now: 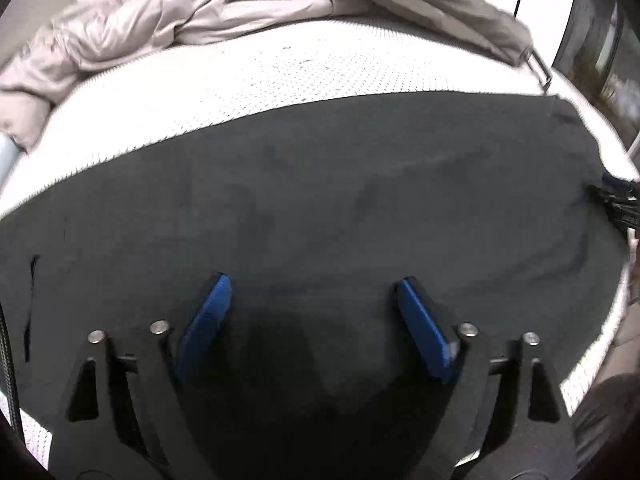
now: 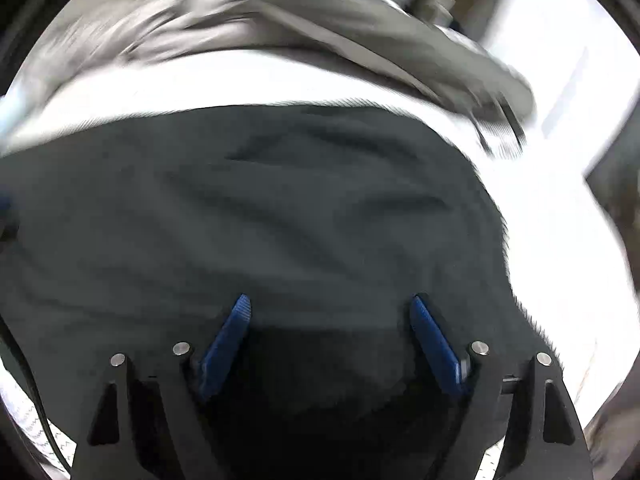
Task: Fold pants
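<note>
- Pants (image 1: 360, 200), dark grey, lie spread flat over a white textured mattress (image 1: 240, 80). They fill the middle and lower part of both wrist views. Their far edge runs from nine o'clock round to two o'clock.
- Left gripper (image 1: 312, 292) hangs tilted down above the cloth at six o'clock of its own view. Its blue pads (image 1: 208, 320) stand well apart, with nothing pinched between them.
- Right gripper (image 2: 332, 312) sits likewise at six o'clock in its view, spread wide over rumpled cloth and clasping nothing. This view is blurred.
- Right-hand edge of the pants shows at three o'clock in the right view, with bare mattress beyond it.
- Beige bedding (image 1: 160, 20) is bunched at eleven o'clock, apart from the pants, probably pushed aside to leave room for folding.
- Judgement: both tools seem poised above the near edge, ready to pinch cloth for a fold. No fold is visible yet.
</note>
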Available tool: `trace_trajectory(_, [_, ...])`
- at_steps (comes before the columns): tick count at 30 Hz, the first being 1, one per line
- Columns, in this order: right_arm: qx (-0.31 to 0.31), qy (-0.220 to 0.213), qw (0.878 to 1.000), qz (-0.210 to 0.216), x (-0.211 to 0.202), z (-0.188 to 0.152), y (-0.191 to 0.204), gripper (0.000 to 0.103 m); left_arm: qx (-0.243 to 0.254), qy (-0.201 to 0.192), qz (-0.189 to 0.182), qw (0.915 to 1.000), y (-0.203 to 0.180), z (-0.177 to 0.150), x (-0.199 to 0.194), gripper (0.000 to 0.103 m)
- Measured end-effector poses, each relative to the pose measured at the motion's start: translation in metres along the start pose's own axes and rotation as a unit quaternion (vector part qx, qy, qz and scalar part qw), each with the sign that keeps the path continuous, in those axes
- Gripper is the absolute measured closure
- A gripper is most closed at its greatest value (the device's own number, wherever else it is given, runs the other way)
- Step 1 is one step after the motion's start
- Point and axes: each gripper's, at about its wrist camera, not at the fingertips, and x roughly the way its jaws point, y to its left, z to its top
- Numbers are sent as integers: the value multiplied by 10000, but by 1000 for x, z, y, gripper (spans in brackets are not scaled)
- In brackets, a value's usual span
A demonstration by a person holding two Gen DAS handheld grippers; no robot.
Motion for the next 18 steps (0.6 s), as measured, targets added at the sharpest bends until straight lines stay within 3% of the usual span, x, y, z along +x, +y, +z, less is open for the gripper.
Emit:
trace_trajectory(2, [158, -60, 9992, -369, 1, -1, -12, 22, 26, -28, -3, 10000, 2, -2, -5, 25])
trace_trajectory(4, [237, -113, 9989, -394, -3, 3, -13, 27, 39, -72, 139, 9999, -2, -3, -11, 26])
trace_trajectory(5, [363, -180, 9985, -359, -10, 4, -12, 28, 16, -109, 11, 9999, -6, -1, -16, 27])
trace_trajectory(8, [578, -442, 9969, 287, -32, 15, -6, 28, 75, -336, -131, 9993, -29, 4, -31, 27])
trace_trajectory(11, [351, -548, 9951, 748, -39, 26, 26, 28, 328, -518, -54, 9981, -55, 20, -32, 27])
trace_trajectory(14, [50, -326, 9942, 1019, -29, 42, 62, 28, 298, -262, -240, 9989, -72, 38, -18, 27])
trace_trajectory(18, [-566, 82, 9934, 994, -11, 46, 128, 28, 538, -60, 14, 9985, -82, 44, 5, 27])
